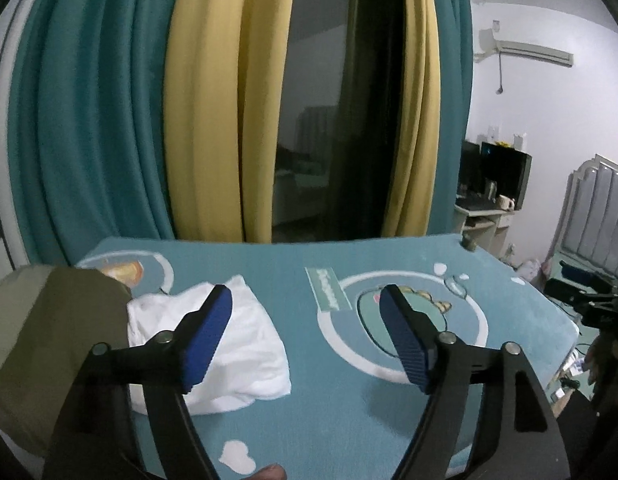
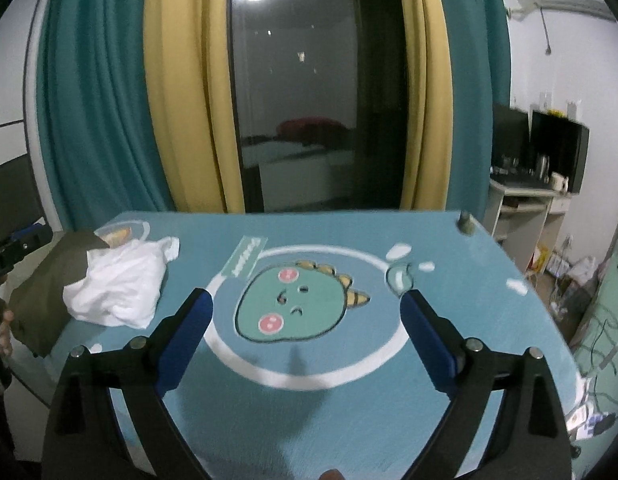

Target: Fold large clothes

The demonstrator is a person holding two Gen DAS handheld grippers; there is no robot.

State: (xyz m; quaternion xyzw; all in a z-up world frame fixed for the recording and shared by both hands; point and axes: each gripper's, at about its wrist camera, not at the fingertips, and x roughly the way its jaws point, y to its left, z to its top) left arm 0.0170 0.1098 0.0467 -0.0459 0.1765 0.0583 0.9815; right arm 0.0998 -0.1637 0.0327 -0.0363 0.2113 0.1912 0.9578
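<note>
A crumpled white garment (image 1: 245,356) (image 2: 117,284) lies on the left side of the blue cartoon mat (image 1: 309,420) (image 2: 309,420). An olive-green garment (image 1: 49,340) (image 2: 45,300) is folded at the mat's left edge, partly under the white one. My left gripper (image 1: 305,300) is open above the mat, and its left blue pad overlaps the white garment in the picture with nothing between the pads. My right gripper (image 2: 307,302) is open too, empty, hovering over the dinosaur print (image 2: 297,304).
Teal and yellow curtains (image 1: 149,120) (image 2: 169,120) and a dark glass door stand behind the table's far edge. A small post (image 2: 465,222) (image 1: 469,242) sits at the far right corner. A desk with monitors (image 2: 541,160) is at the right, cables on the floor.
</note>
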